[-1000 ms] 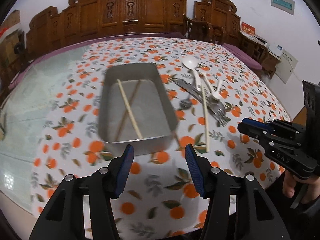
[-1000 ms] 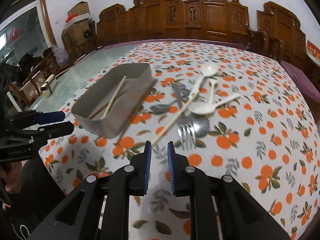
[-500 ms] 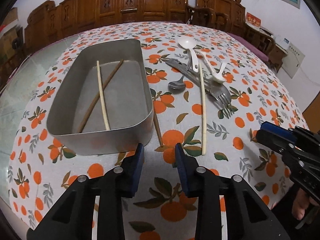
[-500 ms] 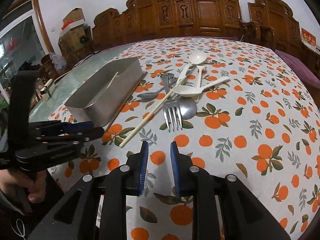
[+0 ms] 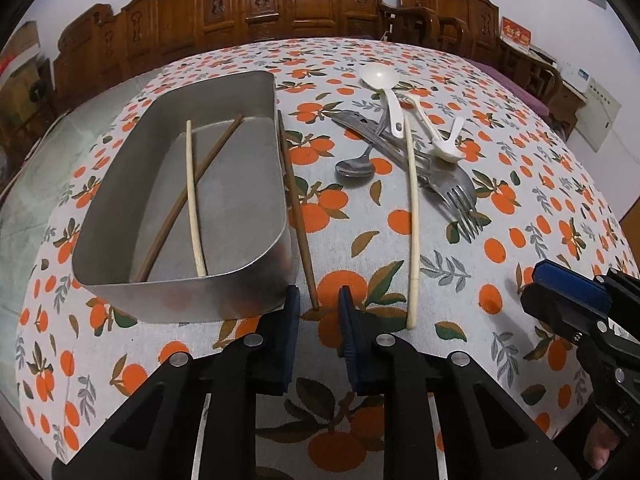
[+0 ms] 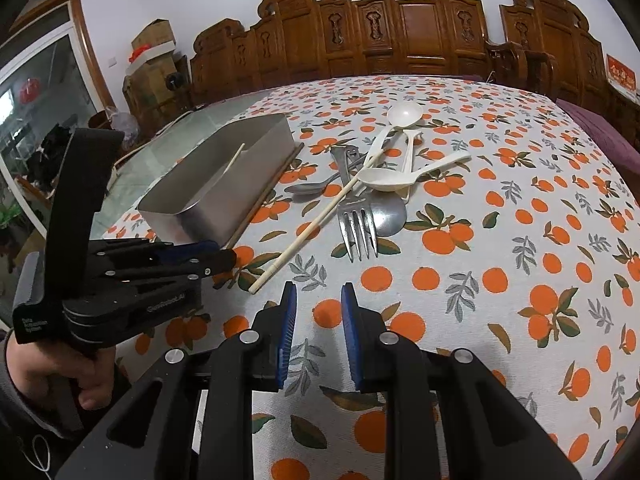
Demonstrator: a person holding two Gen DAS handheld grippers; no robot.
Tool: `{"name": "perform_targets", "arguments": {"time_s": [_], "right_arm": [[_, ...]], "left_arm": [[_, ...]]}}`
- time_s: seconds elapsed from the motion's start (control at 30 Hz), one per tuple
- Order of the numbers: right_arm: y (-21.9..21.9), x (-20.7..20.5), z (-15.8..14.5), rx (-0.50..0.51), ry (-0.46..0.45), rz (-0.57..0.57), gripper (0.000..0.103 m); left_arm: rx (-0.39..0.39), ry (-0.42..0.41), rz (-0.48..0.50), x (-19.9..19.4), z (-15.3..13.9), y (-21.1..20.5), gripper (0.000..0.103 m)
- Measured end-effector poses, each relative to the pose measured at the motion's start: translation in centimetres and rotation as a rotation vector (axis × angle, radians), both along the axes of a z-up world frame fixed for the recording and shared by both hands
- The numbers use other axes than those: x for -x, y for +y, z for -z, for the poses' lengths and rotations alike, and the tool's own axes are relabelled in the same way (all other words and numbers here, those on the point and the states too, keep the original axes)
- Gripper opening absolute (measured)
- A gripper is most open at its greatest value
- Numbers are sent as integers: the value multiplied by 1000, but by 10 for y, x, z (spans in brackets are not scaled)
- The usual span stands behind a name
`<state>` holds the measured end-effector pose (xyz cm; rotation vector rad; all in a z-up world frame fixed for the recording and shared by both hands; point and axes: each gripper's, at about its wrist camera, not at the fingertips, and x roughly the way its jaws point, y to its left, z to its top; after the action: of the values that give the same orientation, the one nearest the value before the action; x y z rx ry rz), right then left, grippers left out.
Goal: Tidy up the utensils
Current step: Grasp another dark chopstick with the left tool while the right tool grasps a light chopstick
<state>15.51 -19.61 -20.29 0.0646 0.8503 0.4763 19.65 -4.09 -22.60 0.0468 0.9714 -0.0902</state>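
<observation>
A metal tray (image 5: 256, 288) (image 6: 256, 156) holds one pale chopstick (image 5: 193, 196) and one brown chopstick (image 5: 188, 196). A second brown chopstick (image 5: 298, 216) (image 6: 262, 196) lies on the cloth along the tray's right side. My left gripper (image 5: 318, 304) is open and straddles its near tip, not closed on it. It also shows in the right wrist view (image 6: 224, 258). A pale chopstick (image 5: 413, 216) (image 6: 316, 226), forks (image 5: 456, 196) (image 6: 358, 228), metal spoons (image 5: 354, 166) and white spoons (image 5: 380, 80) (image 6: 404, 178) lie to the right. My right gripper (image 6: 318, 300) (image 5: 532, 288) is slightly open and empty.
The round table carries an orange-print cloth (image 6: 520, 240) over glass (image 5: 24, 184). Carved wooden chairs (image 5: 304, 4) ring the far side. Boxes (image 6: 154, 44) stand at the back left.
My left gripper narrowed from wide open and moved down to the brown chopstick's near tip. My right gripper opened a little and stayed low over the cloth.
</observation>
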Motion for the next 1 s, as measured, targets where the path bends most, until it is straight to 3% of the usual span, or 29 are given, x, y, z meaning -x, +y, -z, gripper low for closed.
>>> {"name": "perform_targets", "arguments": {"time_s": [0.23, 0.37, 0.67, 1.0], "right_arm": [[0, 0, 2, 8, 5, -1, 25], [1, 0, 4, 19, 15, 1, 25], [14, -10, 5, 48, 31, -16, 25], [46, -56, 9, 35, 86, -15, 25]], "left_arm": [[0, -1, 5, -2, 0, -4, 3], [42, 24, 15, -1, -2, 0, 2], [111, -14, 53, 27, -29, 11, 2], [144, -63, 65, 39, -54, 24, 2]]}}
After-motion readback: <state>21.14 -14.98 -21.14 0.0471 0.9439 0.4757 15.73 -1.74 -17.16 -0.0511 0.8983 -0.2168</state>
